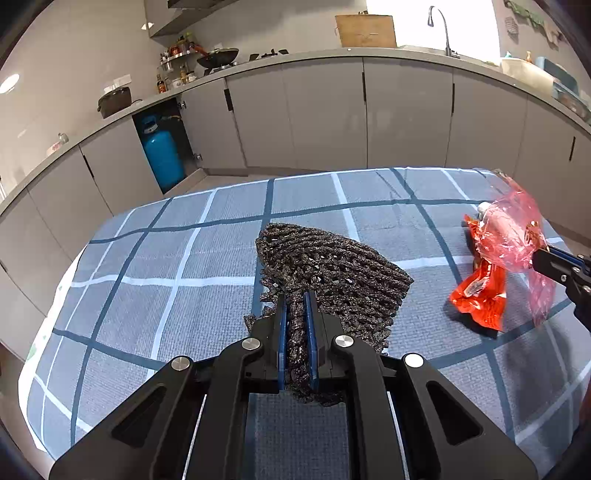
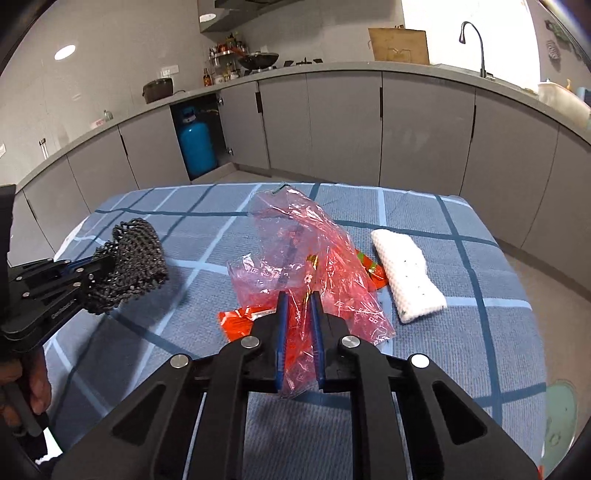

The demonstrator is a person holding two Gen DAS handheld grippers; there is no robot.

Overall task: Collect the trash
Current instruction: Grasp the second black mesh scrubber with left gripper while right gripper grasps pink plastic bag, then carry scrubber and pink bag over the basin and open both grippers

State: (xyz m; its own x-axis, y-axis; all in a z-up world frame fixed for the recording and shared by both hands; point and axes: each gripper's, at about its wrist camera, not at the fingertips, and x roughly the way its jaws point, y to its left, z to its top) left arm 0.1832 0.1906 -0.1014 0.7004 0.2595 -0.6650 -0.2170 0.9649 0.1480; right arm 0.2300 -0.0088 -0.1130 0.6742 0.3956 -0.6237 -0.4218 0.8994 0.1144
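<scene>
Left tongs [image 1: 297,295] clamped on black foam net [image 1: 332,273], right tongs [image 2: 298,297] pinching pink plastic bag [image 2: 295,240]

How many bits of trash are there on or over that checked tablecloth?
4: a black foam net in the left tongs, a pink plastic bag in the right tongs, an orange wrapper beneath the bag, a white foam net lying right. Others may be hidden.

1. Grey curved counter [image 2: 332,66] wrapping the far side of the room, flat grey cabinet doors [image 2: 343,122] below.
2. Left of the counter's middle, one door open on a blue gas cylinder [image 2: 196,147].
3. On the counter: wok [image 2: 258,59] toward the left, tall tap [image 2: 474,48] toward the right.
4. Above the tap, bright window [image 2: 465,26] glaring white.
5. In front of the counter, table under a blue checked cloth [image 2: 461,266].
</scene>
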